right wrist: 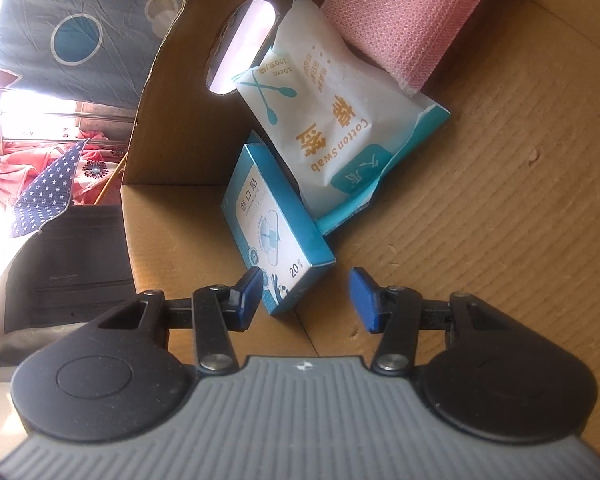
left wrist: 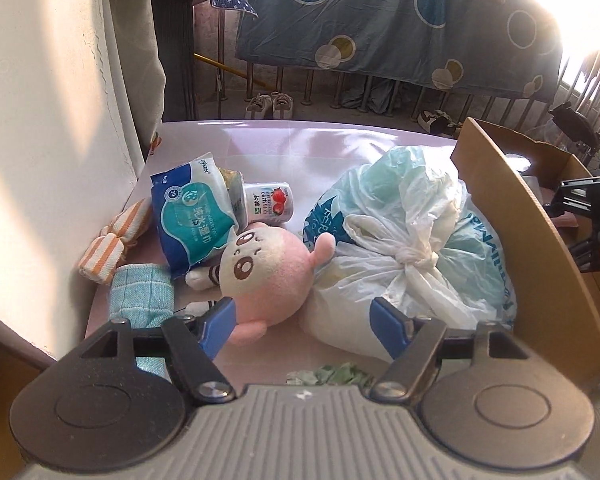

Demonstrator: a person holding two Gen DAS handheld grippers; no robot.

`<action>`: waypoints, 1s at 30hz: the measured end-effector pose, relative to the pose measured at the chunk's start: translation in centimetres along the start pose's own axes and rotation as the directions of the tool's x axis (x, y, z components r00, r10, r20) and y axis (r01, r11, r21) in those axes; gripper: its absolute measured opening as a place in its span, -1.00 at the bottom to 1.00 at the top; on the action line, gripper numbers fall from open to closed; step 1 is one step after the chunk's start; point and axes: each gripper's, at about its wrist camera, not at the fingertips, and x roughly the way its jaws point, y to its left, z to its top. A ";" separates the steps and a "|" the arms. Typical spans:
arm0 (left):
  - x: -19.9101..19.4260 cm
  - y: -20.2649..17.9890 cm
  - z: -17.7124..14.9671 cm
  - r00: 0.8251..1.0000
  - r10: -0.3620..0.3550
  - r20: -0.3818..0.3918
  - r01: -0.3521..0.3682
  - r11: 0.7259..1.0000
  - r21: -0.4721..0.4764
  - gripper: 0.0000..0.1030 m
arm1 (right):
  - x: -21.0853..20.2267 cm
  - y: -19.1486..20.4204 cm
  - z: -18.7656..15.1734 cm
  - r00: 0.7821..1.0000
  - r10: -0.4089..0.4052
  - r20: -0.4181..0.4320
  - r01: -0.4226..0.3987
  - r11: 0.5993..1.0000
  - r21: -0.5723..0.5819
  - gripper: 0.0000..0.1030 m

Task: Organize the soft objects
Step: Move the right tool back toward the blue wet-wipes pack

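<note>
In the left wrist view my left gripper [left wrist: 302, 324] is open and empty just above the table, its fingers on either side of the near end of a pink plush toy [left wrist: 268, 268]. A knotted white and blue plastic bag [left wrist: 404, 248] lies right of the toy against the cardboard box [left wrist: 512, 216]. A wet-wipes pack [left wrist: 192, 220], a striped orange cloth [left wrist: 112, 240] and a teal checked cloth [left wrist: 142, 296] lie to the left. My right gripper [right wrist: 306, 298] is open and empty inside the box, near a blue plaster box [right wrist: 276, 236], a cotton swab pack [right wrist: 332, 120] and a pink roll [right wrist: 404, 24].
A yoghurt cup [left wrist: 268, 202] lies behind the wipes pack. A white wall [left wrist: 40, 140] borders the pink table [left wrist: 300, 140] on the left. A blue spotted sheet [left wrist: 380, 20] hangs over a railing beyond the table. The right gripper [left wrist: 588, 224] shows over the box.
</note>
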 end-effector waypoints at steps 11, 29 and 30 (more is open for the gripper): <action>-0.7 1.1 -3.7 0.999 0.008 -0.035 -0.009 1.000 -0.027 0.63 | 1.6 0.5 0.8 0.999 0.040 0.016 -0.041 0.997 0.058 -0.05; -4.0 3.0 -3.9 0.998 -0.002 0.062 0.008 0.995 -0.095 0.71 | -7.4 3.9 -4.3 0.993 0.118 -0.011 -0.118 0.975 -0.188 -0.04; -4.2 3.1 -3.7 0.998 -0.002 0.068 0.009 0.995 -0.100 0.74 | -8.0 4.7 -4.9 0.991 0.130 -0.017 -0.131 0.968 -0.215 -0.04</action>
